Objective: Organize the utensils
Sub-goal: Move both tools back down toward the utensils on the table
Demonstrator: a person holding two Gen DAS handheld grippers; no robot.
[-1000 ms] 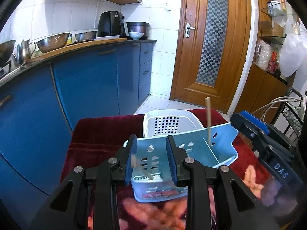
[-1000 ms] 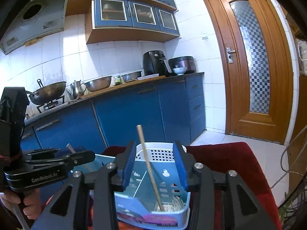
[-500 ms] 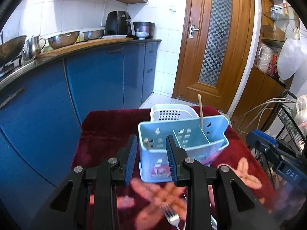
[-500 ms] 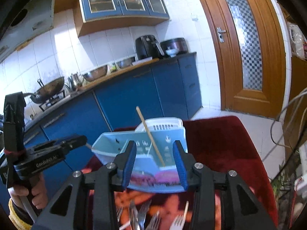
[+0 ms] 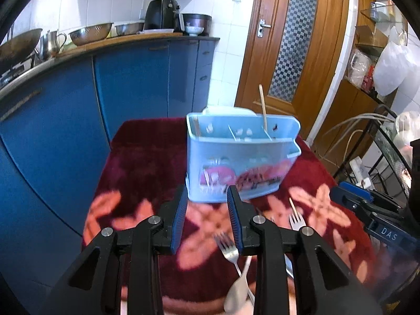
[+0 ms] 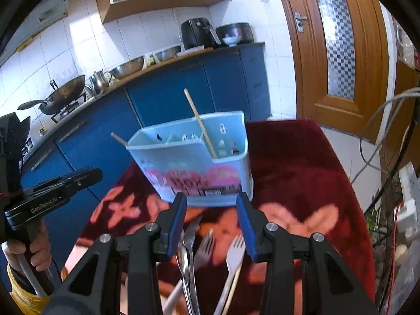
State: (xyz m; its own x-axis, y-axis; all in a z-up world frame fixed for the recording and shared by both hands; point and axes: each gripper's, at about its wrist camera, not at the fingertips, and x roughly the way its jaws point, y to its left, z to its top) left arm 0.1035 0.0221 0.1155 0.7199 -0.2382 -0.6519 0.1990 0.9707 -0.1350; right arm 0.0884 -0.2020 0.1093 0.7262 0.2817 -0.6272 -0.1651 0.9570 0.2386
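A light blue utensil caddy [image 5: 236, 162] [image 6: 194, 168] stands on the red flowered cloth, with a wooden chopstick [image 5: 263, 107] [image 6: 200, 124] upright in it and another [image 6: 118, 139] at its left end. Forks [image 5: 228, 249] [image 6: 233, 252] and a spoon [image 6: 185, 257] lie on the cloth in front of it. My left gripper [image 5: 207, 218] is open and empty, just in front of the caddy. My right gripper [image 6: 214, 220] is open and empty above the loose cutlery; it also shows at the right of the left wrist view [image 5: 367, 210].
A white perforated basket [image 5: 228, 110] sits behind the caddy. Blue kitchen cabinets [image 5: 131, 78] with pots and bowls run along the left. A wooden door [image 5: 288, 39] is behind. A wire rack and cables [image 5: 388, 141] stand at the right.
Both grippers have pulled back and down from the caddy, which now looks farther away. The forks and spoon on the cloth have come into view.
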